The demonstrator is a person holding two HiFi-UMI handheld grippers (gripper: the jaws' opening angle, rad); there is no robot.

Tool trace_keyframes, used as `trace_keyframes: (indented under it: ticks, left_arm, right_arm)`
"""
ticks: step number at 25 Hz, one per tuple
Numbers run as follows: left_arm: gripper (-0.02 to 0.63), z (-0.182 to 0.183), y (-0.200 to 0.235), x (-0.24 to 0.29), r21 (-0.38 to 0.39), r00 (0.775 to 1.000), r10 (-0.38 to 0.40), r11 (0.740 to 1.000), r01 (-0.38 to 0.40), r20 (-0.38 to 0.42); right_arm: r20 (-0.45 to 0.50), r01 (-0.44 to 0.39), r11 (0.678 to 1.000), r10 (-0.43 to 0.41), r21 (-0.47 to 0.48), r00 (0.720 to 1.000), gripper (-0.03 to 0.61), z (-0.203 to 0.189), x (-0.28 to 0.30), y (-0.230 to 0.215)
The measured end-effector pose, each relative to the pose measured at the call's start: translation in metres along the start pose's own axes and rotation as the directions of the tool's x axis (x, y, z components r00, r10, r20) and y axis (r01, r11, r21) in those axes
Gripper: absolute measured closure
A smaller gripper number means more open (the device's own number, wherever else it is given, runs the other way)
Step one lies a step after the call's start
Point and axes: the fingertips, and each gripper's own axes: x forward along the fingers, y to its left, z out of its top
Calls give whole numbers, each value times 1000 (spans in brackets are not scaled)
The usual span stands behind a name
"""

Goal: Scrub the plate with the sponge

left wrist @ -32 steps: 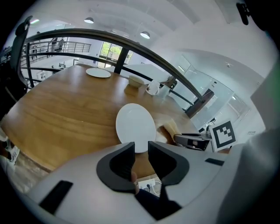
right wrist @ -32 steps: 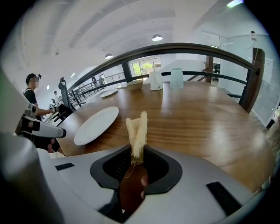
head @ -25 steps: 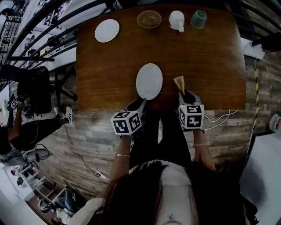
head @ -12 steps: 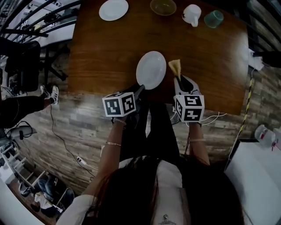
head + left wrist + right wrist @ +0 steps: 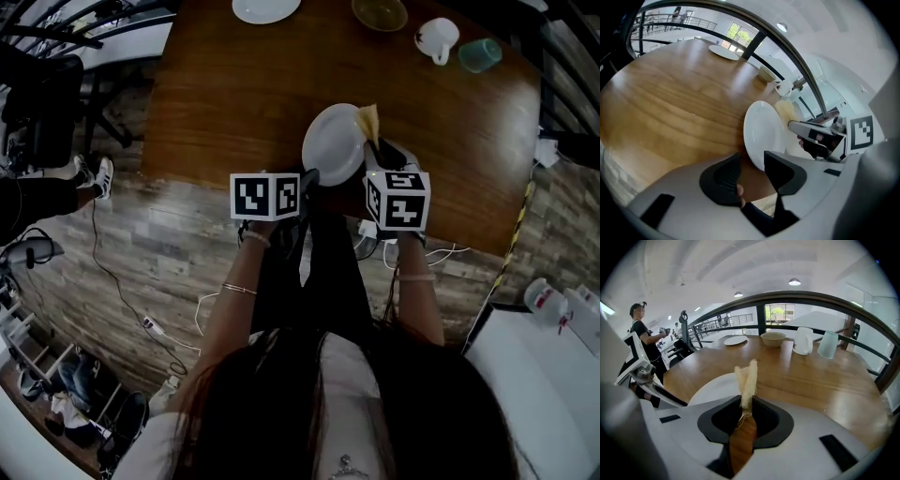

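Observation:
The white plate lies on the wooden table near its front edge. My left gripper is at the plate's near rim. In the left gripper view that rim sits between the opening jaws of the left gripper, against the right pad, with a gap to the left pad. My right gripper is shut on the yellowish sponge, which stands over the plate's right rim. In the right gripper view the sponge sticks up from the right gripper, with the plate just beyond.
Along the table's far edge stand a small white plate, a tan bowl, a white mug and a teal cup. Cables lie on the plank floor. A person stands far left.
The sponge has moved left from the bare table onto the plate's right rim. My left gripper has come up to the plate's near edge.

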Motion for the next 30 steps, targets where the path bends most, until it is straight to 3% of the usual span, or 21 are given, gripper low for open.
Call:
trace_keyframes:
  ticks: [4, 11, 16, 22, 30]
  left_arm:
    - [468, -4, 0, 2, 89, 996, 60, 995, -54, -61]
    - [468, -3, 0, 4, 109, 988, 69, 993, -54, -139]
    - [469, -4, -1, 5, 120, 980, 62, 992, -39, -191]
    - [471, -4, 1, 4, 133, 980, 54, 991, -28, -192]
    - [471, -5, -1, 4, 132, 976, 57, 991, -29, -211]
  right_arm:
    - [-59, 0, 1000, 1, 20, 998, 494, 4, 9, 2]
    - [-123, -21, 999, 24, 25, 992, 494, 3, 22, 18]
    - [-163, -102, 995, 101, -1, 982, 494, -1, 28, 52]
    - [-203, -228, 973, 221, -14, 954, 494, -6, 30, 95]
    - [-203, -99, 995, 98, 5, 974, 494, -3, 24, 42]
